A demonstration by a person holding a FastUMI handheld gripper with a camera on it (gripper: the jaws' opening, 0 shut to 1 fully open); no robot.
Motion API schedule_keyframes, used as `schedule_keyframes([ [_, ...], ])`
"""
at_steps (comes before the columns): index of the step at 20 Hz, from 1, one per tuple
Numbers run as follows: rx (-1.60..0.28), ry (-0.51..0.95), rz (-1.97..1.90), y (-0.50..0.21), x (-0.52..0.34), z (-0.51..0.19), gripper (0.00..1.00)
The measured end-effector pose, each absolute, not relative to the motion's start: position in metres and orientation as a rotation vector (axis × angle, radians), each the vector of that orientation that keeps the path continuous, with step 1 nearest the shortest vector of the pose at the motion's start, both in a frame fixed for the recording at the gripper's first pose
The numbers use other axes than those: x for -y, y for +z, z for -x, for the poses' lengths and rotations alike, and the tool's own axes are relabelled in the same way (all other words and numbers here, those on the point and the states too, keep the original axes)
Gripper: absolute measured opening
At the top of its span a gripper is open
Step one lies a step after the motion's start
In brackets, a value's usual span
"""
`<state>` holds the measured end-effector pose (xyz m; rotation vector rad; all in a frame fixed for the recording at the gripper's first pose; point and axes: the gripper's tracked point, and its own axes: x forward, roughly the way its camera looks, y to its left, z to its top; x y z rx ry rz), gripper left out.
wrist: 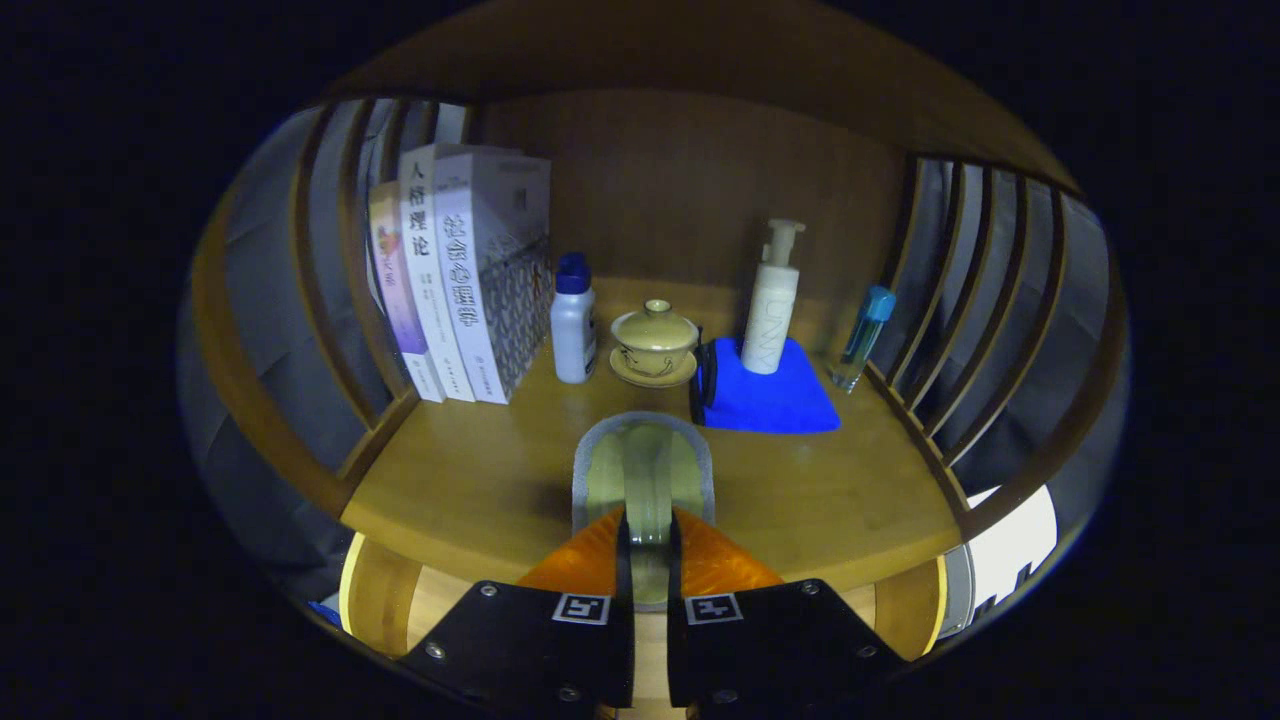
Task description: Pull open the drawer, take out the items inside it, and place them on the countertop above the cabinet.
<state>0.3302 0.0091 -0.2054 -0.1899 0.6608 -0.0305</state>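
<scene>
Fingers: the gripper (646, 545) is clenching a tape roll (644, 478), both fingers pressing its flat faces near the lower rim, so the roll is standing on edge between them.

Tape roll position: it is hovering over, or perhaps just touching, the front part of the tabletop (480, 480); contact is not clear from here. It is sitting well in front of the row of things at the back.

Axis and heading: the roll's round faces are turning left and right toward the fingers, its hole axis running crosswise; its thin edge is pointing ahead toward the lidded cup (655, 342).

Handling: I am judging it light and stiff, with a smooth rim that may be slipping if squeezed loosely; on edge it could be rolling forward once freed, so laying it flat looks safer.

Neighbours: books (460, 280) are leaning at the left, a small white bottle (573, 320) beside them, a pump bottle (772, 300) standing on a blue cloth (775, 400), and a slim blue-capped tube (864, 335) against the right rail.

Stage: the item is looking ready for setting down on the tabletop.
</scene>
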Motion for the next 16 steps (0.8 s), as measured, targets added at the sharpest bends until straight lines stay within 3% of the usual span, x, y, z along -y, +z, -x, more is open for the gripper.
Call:
schedule_keyframes([
  [6,-0.660,-0.064,0.047,-0.214,0.007,-0.360,0.21],
  [11,-0.669,-0.060,0.028,-0.225,0.014,-0.364,0.63],
  [15,-0.544,-0.004,-0.038,-0.195,-0.005,-0.351,0.98],
  [16,-0.505,0.007,-0.027,-0.184,-0.008,-0.343,0.97],
])
